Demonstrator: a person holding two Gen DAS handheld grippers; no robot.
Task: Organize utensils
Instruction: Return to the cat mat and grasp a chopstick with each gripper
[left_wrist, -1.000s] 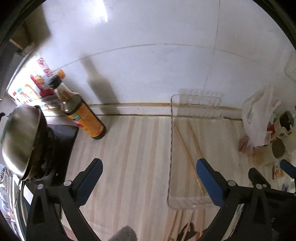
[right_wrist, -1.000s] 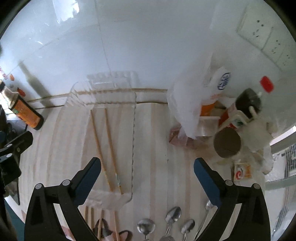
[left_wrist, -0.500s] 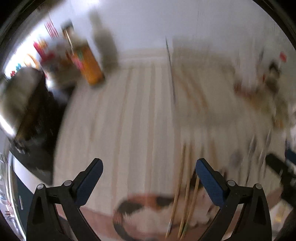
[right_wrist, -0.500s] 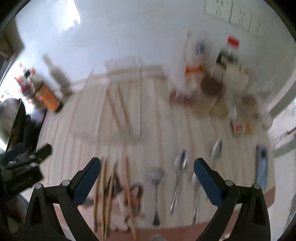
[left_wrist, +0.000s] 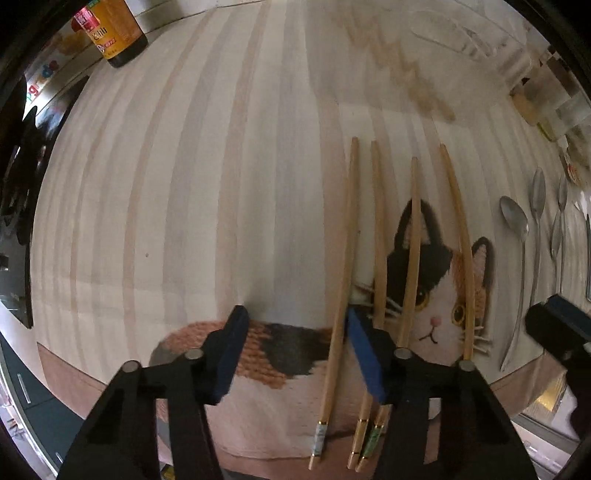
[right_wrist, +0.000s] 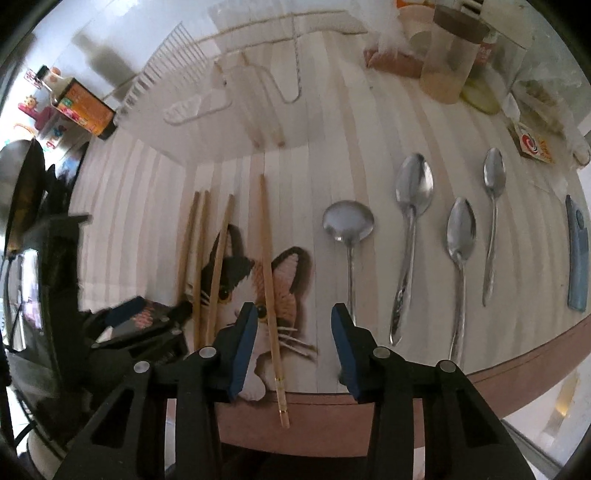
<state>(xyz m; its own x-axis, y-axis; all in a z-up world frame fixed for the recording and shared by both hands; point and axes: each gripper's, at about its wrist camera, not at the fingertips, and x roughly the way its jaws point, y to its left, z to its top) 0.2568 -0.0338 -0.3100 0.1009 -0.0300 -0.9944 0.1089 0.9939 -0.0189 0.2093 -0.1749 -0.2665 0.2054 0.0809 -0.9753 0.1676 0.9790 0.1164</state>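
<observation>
Several wooden chopsticks (left_wrist: 380, 236) lie side by side on a striped cloth with a cat picture (left_wrist: 436, 288). My left gripper (left_wrist: 295, 325) is open low over the cloth, and the leftmost chopstick (left_wrist: 341, 280) lies between its jaws, near the right one. My right gripper (right_wrist: 293, 321) is open over the rightmost chopstick (right_wrist: 267, 266), which lies between its jaws. Several metal spoons (right_wrist: 410, 229) lie to the right. A clear plastic tray (right_wrist: 258, 92) at the back holds two chopsticks (right_wrist: 264, 122).
A soy sauce bottle (left_wrist: 114, 33) stands at the back left beside a stove with a pan (right_wrist: 22, 184). Jars and bags (right_wrist: 450, 62) crowd the back right. A blue flat item (right_wrist: 578, 254) lies at the far right. The table's front edge (right_wrist: 517, 373) is close.
Both grippers have tilted down and pulled back from the tray to the loose chopsticks at the table's front edge. Both stay open, now less wide.
</observation>
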